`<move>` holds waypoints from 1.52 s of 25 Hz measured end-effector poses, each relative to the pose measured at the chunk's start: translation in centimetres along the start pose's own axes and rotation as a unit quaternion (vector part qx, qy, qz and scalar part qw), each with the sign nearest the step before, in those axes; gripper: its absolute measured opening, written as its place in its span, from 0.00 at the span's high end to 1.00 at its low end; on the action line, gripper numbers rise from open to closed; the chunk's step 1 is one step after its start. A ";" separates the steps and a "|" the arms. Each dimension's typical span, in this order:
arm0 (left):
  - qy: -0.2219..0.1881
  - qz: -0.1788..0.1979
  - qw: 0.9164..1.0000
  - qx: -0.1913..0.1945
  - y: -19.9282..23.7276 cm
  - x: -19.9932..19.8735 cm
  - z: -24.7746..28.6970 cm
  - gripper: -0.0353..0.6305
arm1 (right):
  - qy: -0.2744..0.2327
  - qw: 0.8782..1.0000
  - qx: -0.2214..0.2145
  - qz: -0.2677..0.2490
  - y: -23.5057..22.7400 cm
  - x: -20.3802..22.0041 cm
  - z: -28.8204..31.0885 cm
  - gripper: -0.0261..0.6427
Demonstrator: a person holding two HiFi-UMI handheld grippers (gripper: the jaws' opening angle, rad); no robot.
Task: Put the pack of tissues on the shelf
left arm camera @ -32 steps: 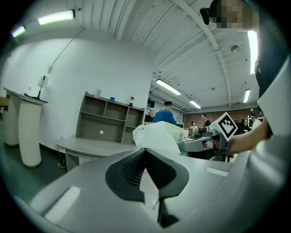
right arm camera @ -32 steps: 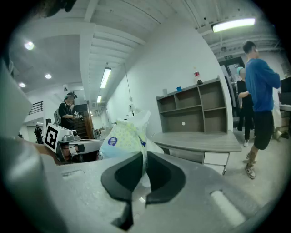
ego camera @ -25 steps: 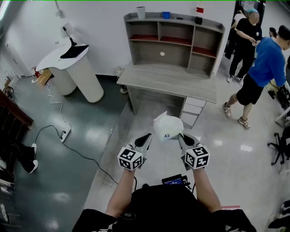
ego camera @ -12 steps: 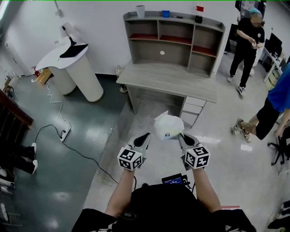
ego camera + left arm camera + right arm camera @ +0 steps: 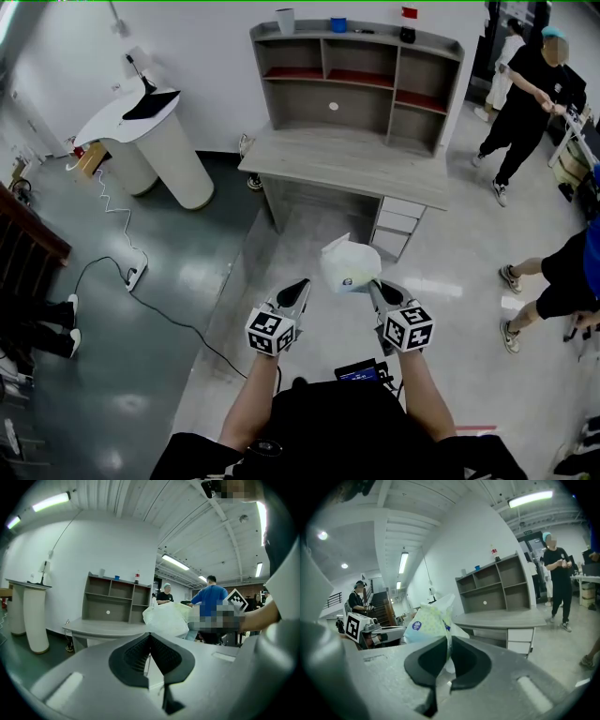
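Observation:
The pack of tissues point(image 5: 350, 264) is a white plastic-wrapped bundle with pale green print, held in the air in front of me, short of the desk. My right gripper point(image 5: 376, 285) is shut on the wrapper's lower edge; in the right gripper view the pack point(image 5: 429, 620) rises from between the pads of that gripper point(image 5: 449, 641). My left gripper point(image 5: 299, 288) hangs beside the pack to its left, apart from it, shut with nothing in it point(image 5: 150, 637). The grey shelf point(image 5: 356, 80) stands on the back of a grey desk point(image 5: 347, 164) farther ahead.
On top of the shelf stand a white cup point(image 5: 285, 21), a blue cup point(image 5: 338, 24) and a red-topped bottle point(image 5: 409, 23). Drawers point(image 5: 397, 227) sit under the desk's right end. A white podium point(image 5: 155, 141) and a floor cable point(image 5: 131, 272) lie left. People point(image 5: 534, 89) stand at right.
Both grippers and the pack have stayed almost still in front of me. The people at the right have walked; the one in blue has moved to the frame's right edge.

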State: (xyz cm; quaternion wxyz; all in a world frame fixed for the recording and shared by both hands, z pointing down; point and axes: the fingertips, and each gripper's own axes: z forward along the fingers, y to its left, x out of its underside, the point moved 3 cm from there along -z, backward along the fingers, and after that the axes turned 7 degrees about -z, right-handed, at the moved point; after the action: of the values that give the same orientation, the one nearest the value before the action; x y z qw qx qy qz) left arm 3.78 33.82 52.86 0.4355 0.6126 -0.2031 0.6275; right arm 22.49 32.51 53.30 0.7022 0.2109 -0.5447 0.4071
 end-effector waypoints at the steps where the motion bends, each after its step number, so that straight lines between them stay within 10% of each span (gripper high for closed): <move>1: 0.002 -0.001 1.000 -0.001 -0.2 0.2 0.2 0.94 | 0.000 1.000 -0.001 0.002 -0.3 0.1 -0.1 0.95; 38: 0.006 -0.044 0.999 -0.007 -4.0 3.5 6.2 0.94 | 0.012 1.000 -0.012 0.024 -8.8 3.0 -2.1 0.95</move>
State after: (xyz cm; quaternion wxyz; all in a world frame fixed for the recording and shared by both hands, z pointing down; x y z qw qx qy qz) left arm 11.08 32.16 56.10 0.4679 0.6145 -0.1777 0.6098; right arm 30.98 29.99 56.80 0.7012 0.1845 -0.5462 0.4194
